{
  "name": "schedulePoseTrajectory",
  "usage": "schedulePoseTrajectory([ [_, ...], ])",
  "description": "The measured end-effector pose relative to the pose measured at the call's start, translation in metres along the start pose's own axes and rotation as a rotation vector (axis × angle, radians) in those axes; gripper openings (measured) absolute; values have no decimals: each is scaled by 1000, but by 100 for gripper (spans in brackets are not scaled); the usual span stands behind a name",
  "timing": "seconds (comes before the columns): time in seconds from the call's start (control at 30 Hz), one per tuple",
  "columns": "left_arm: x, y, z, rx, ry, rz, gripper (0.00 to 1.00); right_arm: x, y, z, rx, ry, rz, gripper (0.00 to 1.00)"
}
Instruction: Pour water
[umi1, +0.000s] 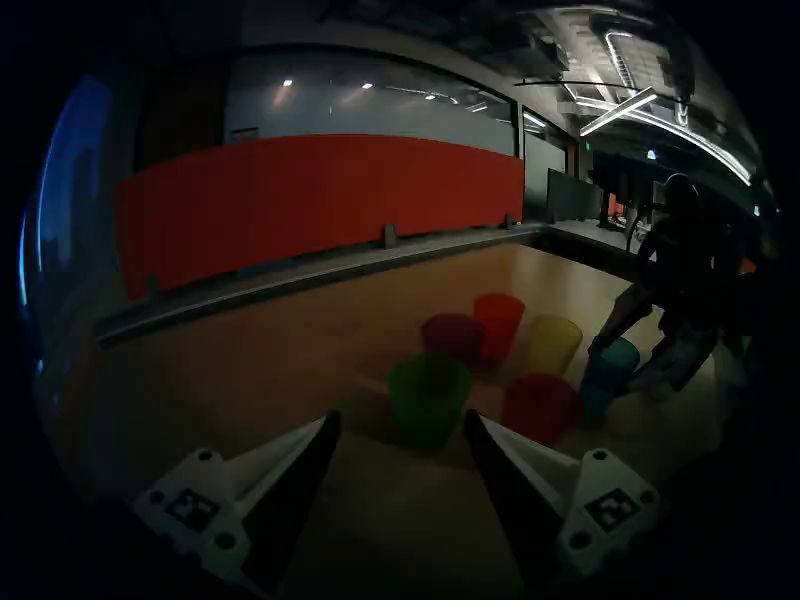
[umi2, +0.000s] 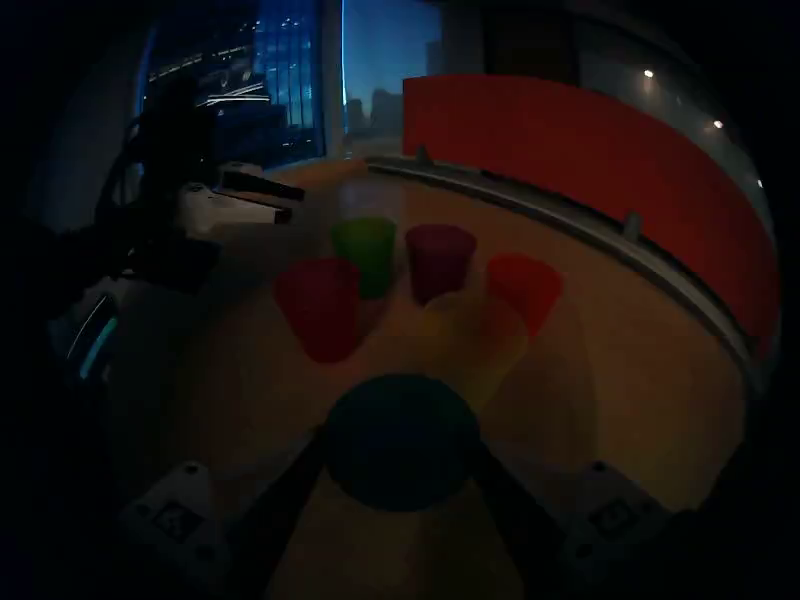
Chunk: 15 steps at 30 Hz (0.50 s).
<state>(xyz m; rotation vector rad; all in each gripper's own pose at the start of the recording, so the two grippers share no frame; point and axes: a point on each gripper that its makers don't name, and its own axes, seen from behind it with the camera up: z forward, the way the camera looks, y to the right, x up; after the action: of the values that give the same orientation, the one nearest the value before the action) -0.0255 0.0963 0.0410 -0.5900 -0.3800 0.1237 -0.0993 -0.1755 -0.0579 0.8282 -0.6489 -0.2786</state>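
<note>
Dim wooden table, teal cup tight between fingers of right gripper

No words, numbers or brand names can be read anywhere; the light is too dim. The only printed marks are black-and-white square code patches, one on each finger of the left claw in the left gripper view. Fainter patches sit on the right claw in the right gripper view. All show patterns, not letters.
</note>
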Motion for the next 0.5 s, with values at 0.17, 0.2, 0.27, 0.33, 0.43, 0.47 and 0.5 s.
schedulePoseTrajectory([
  [0.17, -2, -1, 5, -3, -9, 3, 91, 0, 2, 1, 0, -3, -10, 100],
  [0.2, -2, -1, 6, -4, -11, 3, 91, 0, 2, 1, 2, -4, -11, 100],
  [0.27, -3, -1, 9, -6, -16, 2, 91, 0, 1, 0, 5, -4, -12, 100],
  [0.33, -4, 0, 12, -10, -21, 3, 92, 0, 0, 0, 9, -3, -10, 100],
  [0.43, -6, 3, 16, -18, -30, 9, 91, 1, -1, -1, 15, -1, -5, 100],
  [0.47, -6, 4, 17, -22, -33, 12, 91, 2, -1, -1, 17, 1, -3, 100],
  [0.5, -7, 5, 18, -24, -37, 15, 91, 3, -1, -1, 18, 3, -2, 100],
])
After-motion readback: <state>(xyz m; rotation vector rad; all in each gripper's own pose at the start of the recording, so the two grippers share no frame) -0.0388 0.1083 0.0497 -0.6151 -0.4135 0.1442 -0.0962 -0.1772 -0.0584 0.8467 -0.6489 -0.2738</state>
